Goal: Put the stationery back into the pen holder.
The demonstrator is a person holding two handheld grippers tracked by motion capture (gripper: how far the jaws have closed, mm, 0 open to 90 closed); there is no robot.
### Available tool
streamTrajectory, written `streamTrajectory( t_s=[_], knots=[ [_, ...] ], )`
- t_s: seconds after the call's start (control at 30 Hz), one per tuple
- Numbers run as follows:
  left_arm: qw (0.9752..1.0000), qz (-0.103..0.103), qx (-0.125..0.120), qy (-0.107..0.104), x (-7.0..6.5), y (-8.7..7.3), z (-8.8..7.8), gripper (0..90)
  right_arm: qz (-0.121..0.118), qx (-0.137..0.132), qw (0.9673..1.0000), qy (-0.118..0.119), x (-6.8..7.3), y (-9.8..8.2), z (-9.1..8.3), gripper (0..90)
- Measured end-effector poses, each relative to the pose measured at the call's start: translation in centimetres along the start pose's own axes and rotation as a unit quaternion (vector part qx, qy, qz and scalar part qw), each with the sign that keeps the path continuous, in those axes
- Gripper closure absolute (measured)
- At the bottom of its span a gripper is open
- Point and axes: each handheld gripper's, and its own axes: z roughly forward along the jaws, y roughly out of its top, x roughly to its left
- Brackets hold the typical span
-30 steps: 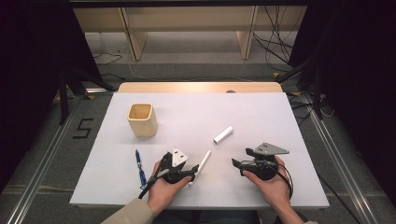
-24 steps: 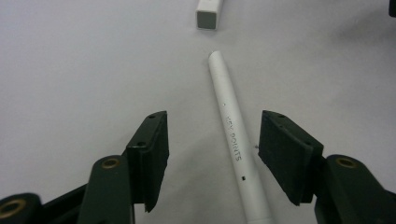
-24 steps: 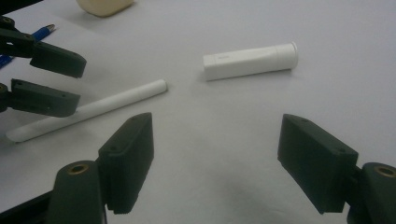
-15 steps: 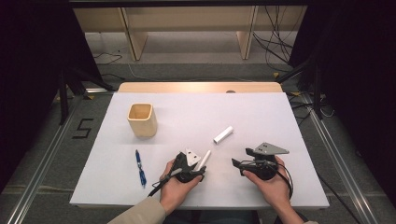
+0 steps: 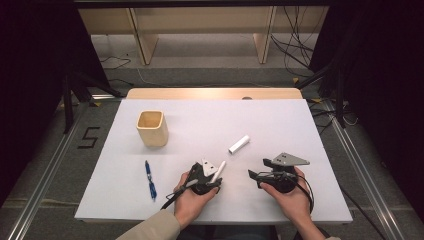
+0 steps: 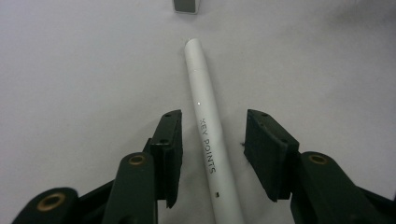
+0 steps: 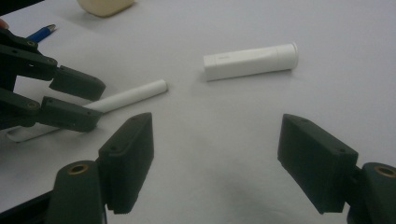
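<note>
Left gripper view: white pen [image 6: 205,126] between closing left hand-held gripper [image 6: 212,156] jaws, untouched.

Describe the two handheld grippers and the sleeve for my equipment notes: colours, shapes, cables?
Both the left gripper and the right gripper are black, with blocky flat-padded fingers on arms with brass-coloured pivots. Each carries a grey three-cornered plate and trails a black cable. The left forearm wears a beige sleeve.

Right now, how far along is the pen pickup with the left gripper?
Done: the left gripper straddles the white pen, which lies on the table. In hand: its jaws have just been closing, but gaps remain on both sides in the left gripper view, so there is no grip yet. Left: clamp and lift. The right gripper waits open; white cap, blue pen and wooden cup sit untouched.
</note>
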Motion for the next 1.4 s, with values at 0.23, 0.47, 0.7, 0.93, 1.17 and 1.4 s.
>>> streamTrajectory(
  t_s=[0.23,0.47,0.7,0.93,1.17,1.4],
  knots=[
    [1.0000,-0.003,0.002,-0.008,0.11,0.10,0.12,60.5,-0.001,0.001,1.0000,0.000,0.01,0.00,0.02,27.8],
    [0.9999,-0.010,0.002,-0.013,0.39,0.17,0.19,62.5,0.000,0.001,1.0000,0.000,0.00,-0.01,0.01,27.8],
    [0.9999,-0.012,0.001,-0.010,0.44,0.12,0.22,65.3,0.000,0.000,1.0000,0.000,-0.02,-0.02,0.03,27.8],
    [0.9999,-0.011,-0.001,-0.007,0.36,0.10,0.26,66.9,0.000,0.001,1.0000,0.000,0.01,-0.02,0.05,27.8],
    [0.9999,-0.010,-0.003,-0.005,0.24,0.06,0.25,69.8,0.000,0.000,1.0000,0.000,0.01,-0.03,0.04,27.8],
    [0.9999,-0.012,-0.005,-0.001,0.16,0.02,0.27,71.3,0.000,0.000,1.0000,0.001,0.00,-0.02,0.03,27.7]
  ],
)
